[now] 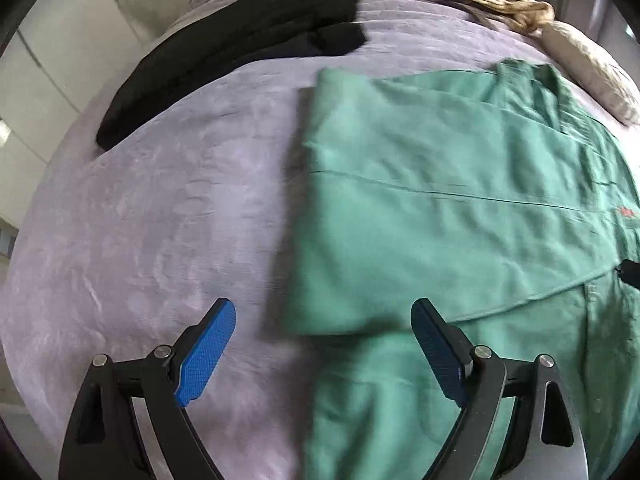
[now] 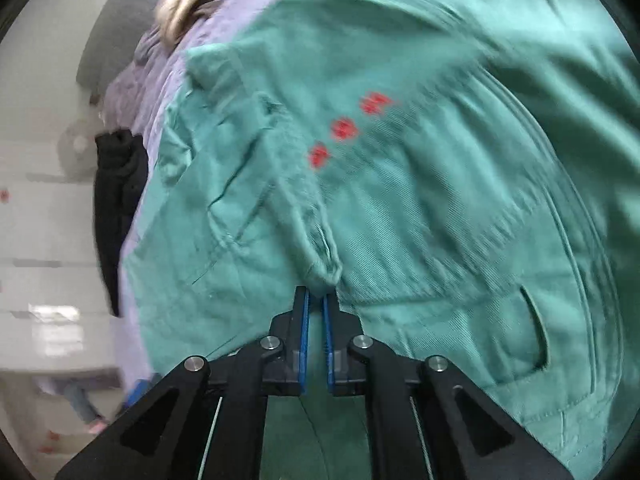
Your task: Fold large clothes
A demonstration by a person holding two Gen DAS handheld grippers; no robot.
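Lilac bedspread (image 1: 160,208) fills the view — pale cabinets (image 1: 52,52) behind.

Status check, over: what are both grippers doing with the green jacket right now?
Left gripper open, empty, over the green jacket edge. Right gripper shut on a pinch of jacket fabric. Black garment lies apart on the purple blanket, not in the way.

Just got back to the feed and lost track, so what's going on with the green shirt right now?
A person is folding a green shirt spread on a bed with a purple blanket. The right gripper is shut on a pinched-up ridge of the shirt's fabric, near three red marks. The left gripper is open and holds nothing, hanging above the shirt's folded edge, one finger over the blanket and one over the shirt. A black garment lies apart, further up the bed.
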